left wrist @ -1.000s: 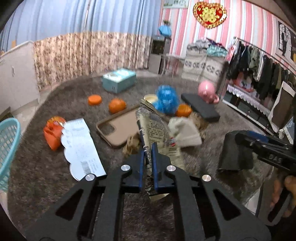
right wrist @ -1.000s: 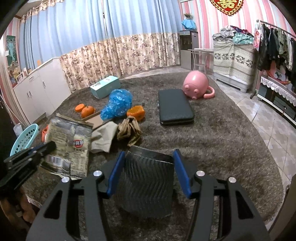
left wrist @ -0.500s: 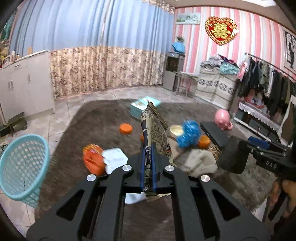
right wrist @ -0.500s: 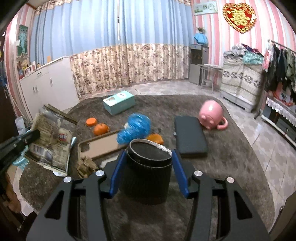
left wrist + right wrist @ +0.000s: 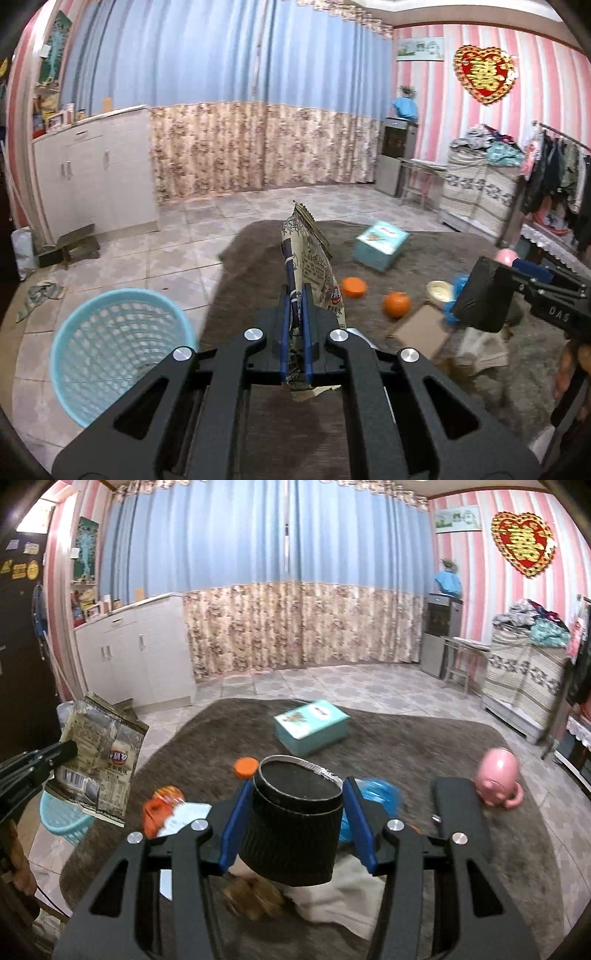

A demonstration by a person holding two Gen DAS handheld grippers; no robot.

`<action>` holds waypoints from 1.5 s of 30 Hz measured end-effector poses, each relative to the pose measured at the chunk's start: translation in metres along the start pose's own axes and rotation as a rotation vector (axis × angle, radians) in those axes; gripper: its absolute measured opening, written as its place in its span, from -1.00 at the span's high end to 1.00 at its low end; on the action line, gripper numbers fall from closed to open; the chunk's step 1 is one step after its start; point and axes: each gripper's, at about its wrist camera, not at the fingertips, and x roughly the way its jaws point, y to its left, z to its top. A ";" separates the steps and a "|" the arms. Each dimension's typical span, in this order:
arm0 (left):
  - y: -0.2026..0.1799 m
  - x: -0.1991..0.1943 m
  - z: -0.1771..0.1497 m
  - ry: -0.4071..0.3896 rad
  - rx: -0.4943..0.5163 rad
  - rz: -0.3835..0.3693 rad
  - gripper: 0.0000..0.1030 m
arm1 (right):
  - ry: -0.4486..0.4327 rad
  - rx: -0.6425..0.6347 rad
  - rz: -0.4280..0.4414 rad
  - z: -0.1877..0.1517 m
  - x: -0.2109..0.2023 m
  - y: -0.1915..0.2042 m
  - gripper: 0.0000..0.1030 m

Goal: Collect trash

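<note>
We carry trash: left gripper (image 5: 295, 325) clamps the snack wrapper (image 5: 314, 266), right gripper (image 5: 295, 823) holds the black cup (image 5: 295, 823). Next, we judge, release over the blue basket (image 5: 110, 350) at eight o'clock.

The tiled floor (image 5: 207, 236) beyond the rug's (image 5: 258, 251) far-left edge lies open up to the white cabinets (image 5: 96, 173). The blue basket (image 5: 110, 350) stands just off the rug's left edge, its mouth unobstructed. The rug's near-right part is crowded: teal box (image 5: 382, 242), oranges (image 5: 396, 304), cardboard (image 5: 421, 328).
</note>
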 end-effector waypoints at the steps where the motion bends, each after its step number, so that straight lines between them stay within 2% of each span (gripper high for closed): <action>1: 0.006 0.001 0.000 0.000 0.001 0.016 0.92 | -0.001 -0.001 0.012 0.003 0.006 0.009 0.02; 14: 0.104 0.009 -0.008 0.019 -0.029 0.184 0.92 | 0.008 -0.055 0.127 0.019 0.062 0.099 0.03; 24: 0.160 0.034 -0.019 0.068 -0.067 0.255 0.92 | 0.019 -0.096 0.192 0.023 0.085 0.152 0.03; 29: 0.189 0.046 -0.027 0.098 -0.066 0.315 0.89 | 0.021 -0.130 0.208 0.026 0.091 0.175 0.04; 30: 0.193 0.047 -0.028 0.105 -0.072 0.316 0.79 | 0.021 -0.137 0.208 0.027 0.095 0.176 0.04; 32: 0.205 0.047 -0.030 0.116 -0.091 0.322 0.39 | 0.022 -0.149 0.210 0.029 0.099 0.183 0.04; 33: 0.208 0.045 -0.031 0.112 -0.098 0.335 0.12 | 0.024 -0.152 0.213 0.030 0.102 0.185 0.04; 34: 0.209 0.043 -0.031 0.106 -0.102 0.343 0.00 | 0.026 -0.156 0.216 0.030 0.104 0.189 0.04; 38: 0.221 0.031 -0.034 0.092 -0.143 0.364 -0.10 | 0.028 -0.181 0.236 0.027 0.108 0.207 0.04; 42: 0.229 0.016 -0.033 0.061 -0.165 0.413 -0.43 | 0.027 -0.209 0.270 0.027 0.111 0.233 0.04; 45: 0.238 0.003 -0.031 0.030 -0.214 0.420 -0.54 | 0.026 -0.226 0.305 0.027 0.115 0.255 0.04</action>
